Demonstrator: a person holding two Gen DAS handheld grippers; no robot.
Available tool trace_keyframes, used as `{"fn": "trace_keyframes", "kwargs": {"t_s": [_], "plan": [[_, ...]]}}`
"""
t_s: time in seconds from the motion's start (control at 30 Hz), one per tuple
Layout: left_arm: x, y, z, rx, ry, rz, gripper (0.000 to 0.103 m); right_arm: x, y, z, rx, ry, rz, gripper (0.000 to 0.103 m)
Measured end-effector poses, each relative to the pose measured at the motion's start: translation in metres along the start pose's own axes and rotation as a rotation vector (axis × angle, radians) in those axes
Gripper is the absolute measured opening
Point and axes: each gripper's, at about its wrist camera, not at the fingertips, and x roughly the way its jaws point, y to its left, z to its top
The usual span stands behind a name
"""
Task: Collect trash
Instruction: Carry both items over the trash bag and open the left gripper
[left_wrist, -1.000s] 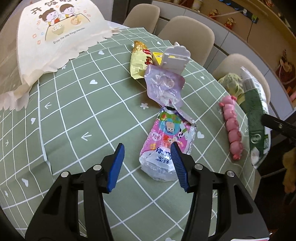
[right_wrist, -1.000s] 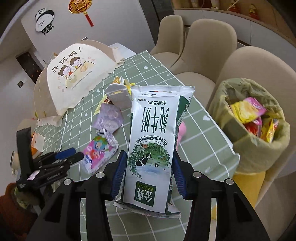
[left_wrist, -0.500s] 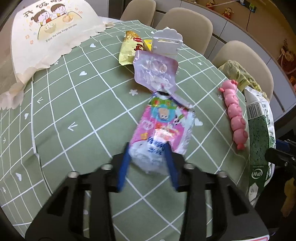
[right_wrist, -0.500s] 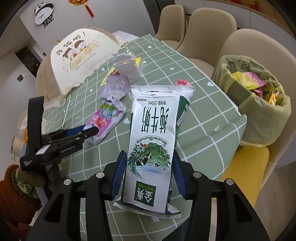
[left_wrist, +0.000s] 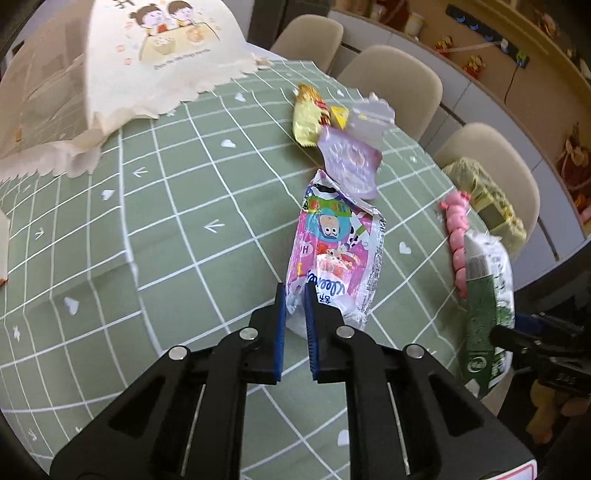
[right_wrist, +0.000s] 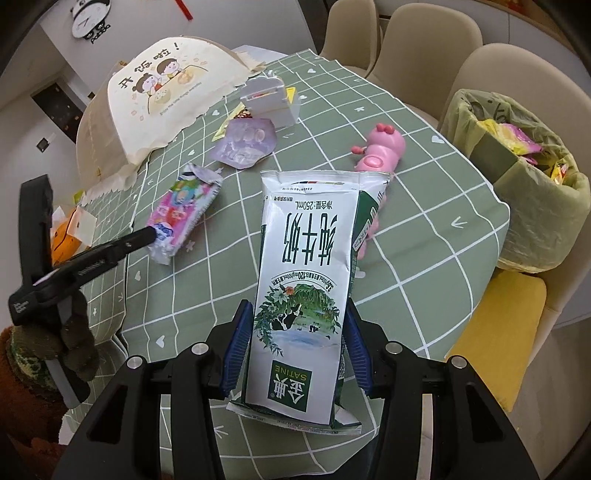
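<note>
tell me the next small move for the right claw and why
Probably swing the right claw rightward toward the lined trash bin: it is shut on the milk carton, held above the table, and the bin sits open on the chair beside the table's edge.

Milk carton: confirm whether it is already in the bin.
No, the milk carton is clamped in the right gripper, apart from the bin.

A home dining room is shown: a round table (right_wrist: 424, 206) is covered with a green checked cloth, beige chairs (right_wrist: 517, 85) are set around it, and a panda clock (right_wrist: 90, 16) is hung on the wall.
</note>
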Motion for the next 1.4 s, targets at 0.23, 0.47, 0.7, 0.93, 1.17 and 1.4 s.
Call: {"fn": "trace_keyframes", "kwargs": {"t_s": [0.23, 0.47, 0.7, 0.93, 1.17, 1.4], "plan": [[-0.026, -0.005, 0.006, -0.014, -0.042, -0.015, 0.01, -0.013, 0.006, 0.01, -0.024, -0.037, 0.014, 0.046], [-0.05, -0.02, 0.012, -0.015, -0.094, -0.013, 0.01, -0.024, 0.003, 0.02, -0.054, -0.06, 0.037, 0.046], [-0.065, -0.05, 0.031, -0.003, -0.151, 0.004, 0.01, -0.051, -0.017, 0.042, -0.077, -0.122, 0.049, 0.046], [-0.089, -0.11, 0.07, 0.048, -0.275, -0.007, 0.01, -0.11, -0.052, 0.082, -0.133, -0.274, 0.021, 0.046], [-0.097, -0.194, 0.125, 0.112, -0.379, -0.077, 0.01, -0.177, -0.111, 0.116, -0.179, -0.415, -0.042, 0.046], [-0.061, -0.304, 0.146, 0.261, -0.384, -0.127, 0.01, -0.222, -0.192, 0.139, -0.176, -0.506, -0.132, 0.046]]}}
